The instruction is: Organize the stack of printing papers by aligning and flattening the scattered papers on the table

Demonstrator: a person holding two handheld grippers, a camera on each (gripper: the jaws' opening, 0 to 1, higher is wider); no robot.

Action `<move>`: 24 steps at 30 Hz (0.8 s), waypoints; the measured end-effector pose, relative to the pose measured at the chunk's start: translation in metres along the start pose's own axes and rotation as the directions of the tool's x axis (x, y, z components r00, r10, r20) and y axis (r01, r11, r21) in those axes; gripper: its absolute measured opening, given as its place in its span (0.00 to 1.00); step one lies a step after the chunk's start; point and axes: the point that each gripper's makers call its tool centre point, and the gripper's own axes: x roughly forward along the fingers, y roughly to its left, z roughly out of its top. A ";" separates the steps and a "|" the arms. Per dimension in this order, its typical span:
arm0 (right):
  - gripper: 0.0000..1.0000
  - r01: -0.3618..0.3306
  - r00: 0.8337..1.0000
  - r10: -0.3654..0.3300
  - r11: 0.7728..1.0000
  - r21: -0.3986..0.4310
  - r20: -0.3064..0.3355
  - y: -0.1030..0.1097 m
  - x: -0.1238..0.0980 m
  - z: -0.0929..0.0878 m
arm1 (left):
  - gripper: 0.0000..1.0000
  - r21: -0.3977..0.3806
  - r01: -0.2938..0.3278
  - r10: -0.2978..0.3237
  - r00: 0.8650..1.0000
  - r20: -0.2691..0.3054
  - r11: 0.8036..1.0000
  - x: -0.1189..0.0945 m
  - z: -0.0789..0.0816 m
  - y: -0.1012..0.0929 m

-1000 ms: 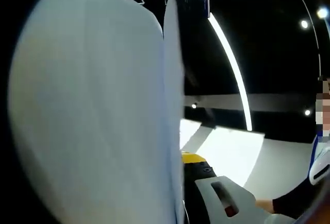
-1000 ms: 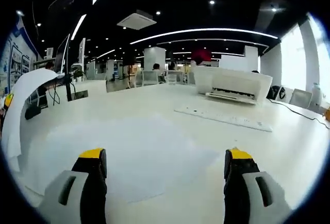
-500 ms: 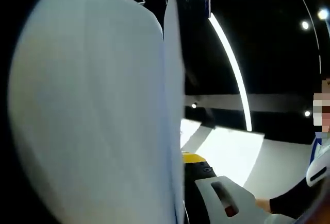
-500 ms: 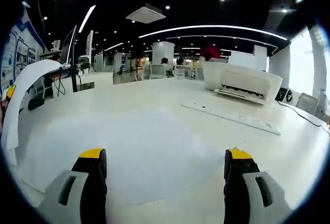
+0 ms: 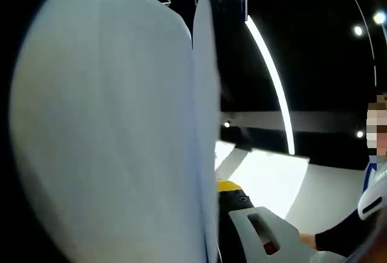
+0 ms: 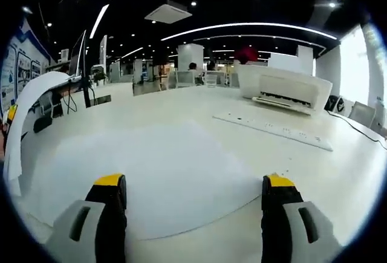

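A lifted sheet of printing paper (image 5: pixel 109 130) bulges across the left of the left gripper view, its edge running down to my left gripper (image 5: pixel 211 191). That gripper is shut on the sheet; one yellow-tipped finger (image 5: pixel 228 185) shows right beside the edge and the other is hidden behind the paper. In the right gripper view the same sheet (image 6: pixel 24 115) curls upward at the far left. Flat sheets of paper (image 6: pixel 151 175) lie spread on the white table (image 6: pixel 338 178). My right gripper (image 6: pixel 193 185) hovers low over their near edge, open, with nothing between its fingers.
A white printer (image 6: pixel 287 90) stands at the back right, with a long white power strip (image 6: pixel 272 131) in front of it. A monitor on a stand (image 6: pixel 81 69) is at the back left. A person's dark sleeve (image 5: pixel 341 236) is at the lower right of the left gripper view.
The right gripper view has crept forward and lower over the flat sheets, so they look larger. The left gripper still holds its sheet in the same place.
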 end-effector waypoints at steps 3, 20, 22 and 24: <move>0.87 0.006 1.000 -0.006 1.000 0.004 0.002 0.002 -0.001 0.001 | 0.06 -0.001 0.001 -0.001 1.000 0.000 1.000 0.000 0.000 -0.001; 0.69 -0.005 1.000 0.005 1.000 0.001 0.009 0.015 -0.007 0.002 | 0.06 0.000 0.001 -0.001 1.000 0.002 1.000 0.000 -0.001 -0.003; 0.64 -0.007 1.000 0.007 1.000 0.000 0.010 0.016 -0.007 0.002 | 0.06 0.001 0.001 -0.001 1.000 0.002 1.000 0.000 -0.001 -0.003; 0.61 -0.010 1.000 0.010 1.000 0.000 0.010 0.018 -0.008 0.001 | 0.06 0.001 0.001 -0.001 1.000 0.002 1.000 0.000 -0.001 -0.004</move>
